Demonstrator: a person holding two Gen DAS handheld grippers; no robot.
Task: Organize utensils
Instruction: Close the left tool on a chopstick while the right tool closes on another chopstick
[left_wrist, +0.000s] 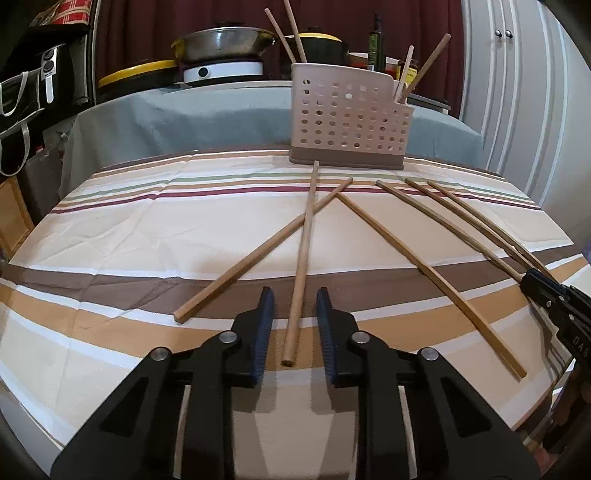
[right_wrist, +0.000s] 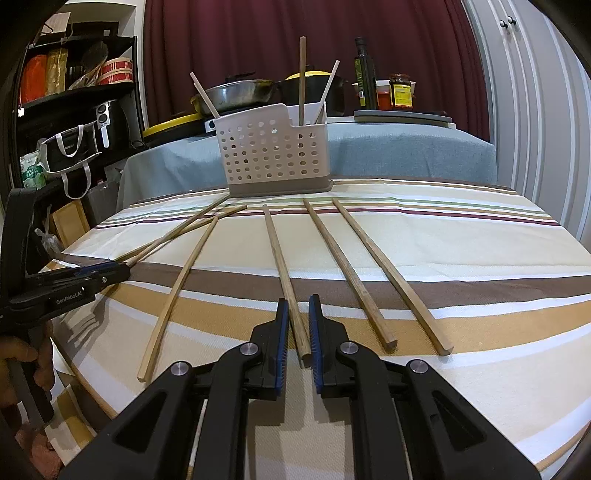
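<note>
Several wooden chopsticks lie fanned out on the striped tablecloth (left_wrist: 147, 221). My left gripper (left_wrist: 295, 299) is open, and one chopstick (left_wrist: 306, 243) lies between its fingers, crossing another chopstick (left_wrist: 258, 254). My right gripper (right_wrist: 298, 304) is also open, its blue pads (right_wrist: 282, 332) narrowly flanking the near end of a chopstick (right_wrist: 280, 266). A beige perforated utensil holder (left_wrist: 347, 114) (right_wrist: 273, 151) stands upright at the table's far side with a few chopsticks in it. In each wrist view the other gripper shows at the edge, the right gripper (left_wrist: 532, 280) and the left gripper (right_wrist: 122, 269).
Beyond the holder a grey-covered table (right_wrist: 406, 151) carries pans, an oil bottle (right_wrist: 364, 74) and jars. A dark shelf (right_wrist: 74, 92) with bags stands at the left and white cabinet doors (left_wrist: 517, 92) at the right. A hand (right_wrist: 22, 358) holds the left gripper's handle.
</note>
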